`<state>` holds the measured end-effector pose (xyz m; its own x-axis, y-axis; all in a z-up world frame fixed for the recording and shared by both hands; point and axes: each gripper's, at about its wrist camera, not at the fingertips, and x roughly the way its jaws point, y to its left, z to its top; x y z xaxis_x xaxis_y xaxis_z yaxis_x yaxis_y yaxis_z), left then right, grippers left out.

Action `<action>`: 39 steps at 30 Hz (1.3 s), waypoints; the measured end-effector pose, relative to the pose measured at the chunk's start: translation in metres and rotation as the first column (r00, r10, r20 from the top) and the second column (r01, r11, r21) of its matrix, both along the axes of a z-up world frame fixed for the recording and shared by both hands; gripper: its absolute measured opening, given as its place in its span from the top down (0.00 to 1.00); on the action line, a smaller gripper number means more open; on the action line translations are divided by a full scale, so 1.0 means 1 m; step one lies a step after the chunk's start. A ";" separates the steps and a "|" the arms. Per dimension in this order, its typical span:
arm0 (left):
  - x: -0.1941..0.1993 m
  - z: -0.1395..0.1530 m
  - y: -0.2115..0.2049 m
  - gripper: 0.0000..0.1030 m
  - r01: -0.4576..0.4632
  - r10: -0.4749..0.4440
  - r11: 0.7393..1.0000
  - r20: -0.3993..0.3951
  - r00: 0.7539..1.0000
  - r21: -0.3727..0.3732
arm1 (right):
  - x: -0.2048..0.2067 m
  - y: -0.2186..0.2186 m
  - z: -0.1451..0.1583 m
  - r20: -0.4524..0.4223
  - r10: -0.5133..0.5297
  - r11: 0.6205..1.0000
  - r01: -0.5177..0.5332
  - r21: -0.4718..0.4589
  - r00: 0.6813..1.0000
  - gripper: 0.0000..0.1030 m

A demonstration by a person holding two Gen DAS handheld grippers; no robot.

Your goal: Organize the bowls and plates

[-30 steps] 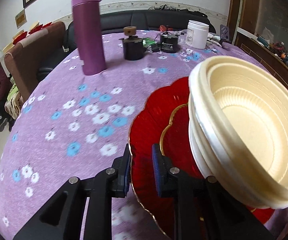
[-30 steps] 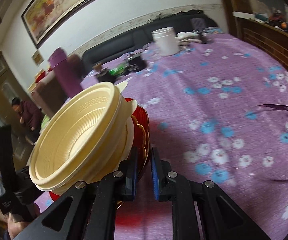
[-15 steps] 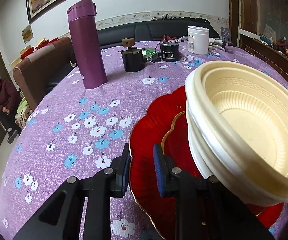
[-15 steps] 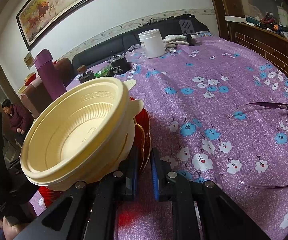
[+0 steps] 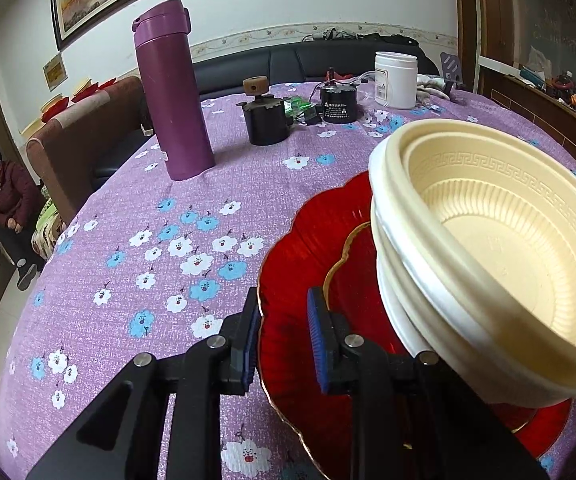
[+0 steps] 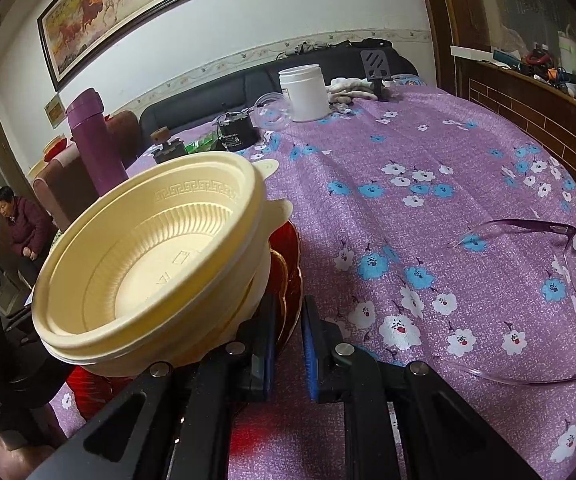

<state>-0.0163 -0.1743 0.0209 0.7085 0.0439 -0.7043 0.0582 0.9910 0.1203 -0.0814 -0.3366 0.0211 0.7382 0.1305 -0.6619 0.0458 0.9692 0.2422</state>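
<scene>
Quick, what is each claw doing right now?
Left gripper: closed on the red plates' rim.
Right gripper: closed on the opposite rim.

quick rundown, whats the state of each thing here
red plates: stacked, rim pinched from both sides
cream bowls: nested, tilted on the plates
left gripper: shut on plate rim
right gripper: shut on plate rim
purple flask: upright, lid closed
white jar: upright, capped
glasses: unfolded, on the tablecloth

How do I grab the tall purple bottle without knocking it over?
Pinch the purple bottle around the middle of its body, coming in level from the open side nearest you. It stands upright, tall and narrow, so a grip across the round body, not up at the lid, should tip it least.
</scene>
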 end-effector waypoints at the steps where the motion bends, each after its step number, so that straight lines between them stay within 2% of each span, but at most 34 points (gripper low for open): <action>1: 0.000 0.000 0.000 0.80 0.000 0.000 1.000 0.000 1.000 0.000 | 0.000 0.000 0.000 0.000 0.000 1.000 0.000 -0.001 1.000 0.87; 17: 0.002 -0.002 0.002 0.76 -0.007 0.007 1.000 -0.010 1.000 0.001 | 0.000 -0.001 0.000 -0.002 0.001 1.000 -0.001 -0.004 1.000 0.86; 25: 0.008 -0.003 0.015 0.50 -0.055 0.054 0.998 -0.018 0.998 -0.023 | -0.001 -0.001 0.000 -0.007 -0.003 1.000 0.003 -0.012 1.000 0.84; 29: 0.003 -0.002 0.016 0.42 -0.053 0.053 0.999 -0.018 0.998 0.005 | -0.001 0.001 0.001 -0.006 0.000 0.999 0.000 -0.033 1.000 0.84; 31: -0.004 0.000 0.018 0.34 -0.055 0.055 0.998 -0.011 0.998 0.007 | -0.002 0.001 0.001 -0.012 0.003 0.999 -0.003 -0.032 1.000 0.84; 39: -0.026 0.009 0.024 0.25 -0.033 0.033 0.999 0.029 0.999 -0.006 | -0.032 0.000 0.014 0.012 0.011 0.998 -0.010 -0.060 1.000 0.84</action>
<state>-0.0418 -0.1506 0.0296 0.7271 0.0637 -0.6836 0.0217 0.9931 0.1157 -0.1137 -0.3361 0.0351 0.7454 0.0987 -0.6593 0.0327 0.9824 0.1841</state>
